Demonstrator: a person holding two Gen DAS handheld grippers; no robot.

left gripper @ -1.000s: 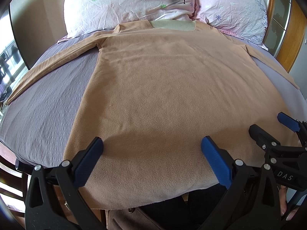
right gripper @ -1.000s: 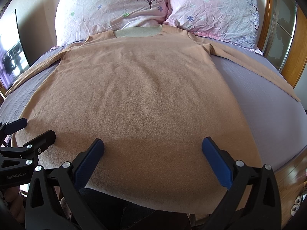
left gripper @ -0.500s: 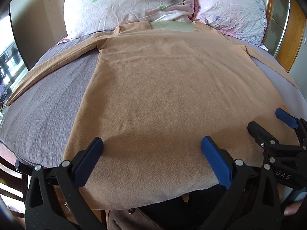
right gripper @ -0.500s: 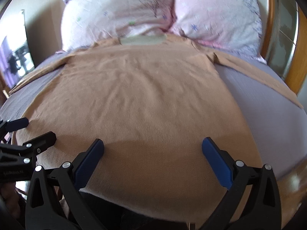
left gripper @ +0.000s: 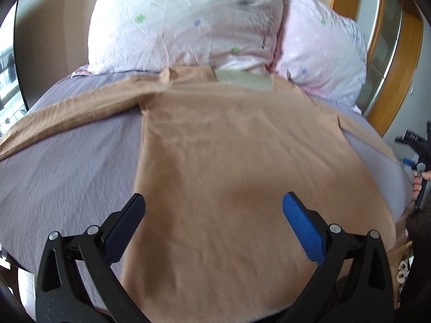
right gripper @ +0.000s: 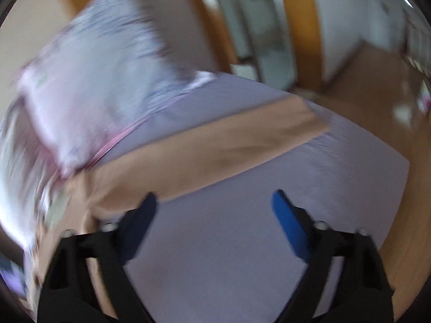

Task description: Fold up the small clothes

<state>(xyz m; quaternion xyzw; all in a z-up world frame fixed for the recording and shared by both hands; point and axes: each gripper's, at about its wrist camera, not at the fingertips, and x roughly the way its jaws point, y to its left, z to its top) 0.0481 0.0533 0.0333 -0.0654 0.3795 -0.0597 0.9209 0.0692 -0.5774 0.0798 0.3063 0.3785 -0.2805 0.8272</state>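
The left gripper hangs spread wide above the tan long-sleeved shirt, which lies flat on the lilac bedsheet. Beyond its collar sit two floral pillows. The right gripper, also spread and empty, faces bare sheet, with the shirt's sleeve just ahead; that view is blurred.

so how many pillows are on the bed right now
2. A white floral cotton pillow lies at the head of the bed, left of centre; a pale pink floral pillow sits beside it on the right, both behind the tan shirt's collar. None looks hidden.
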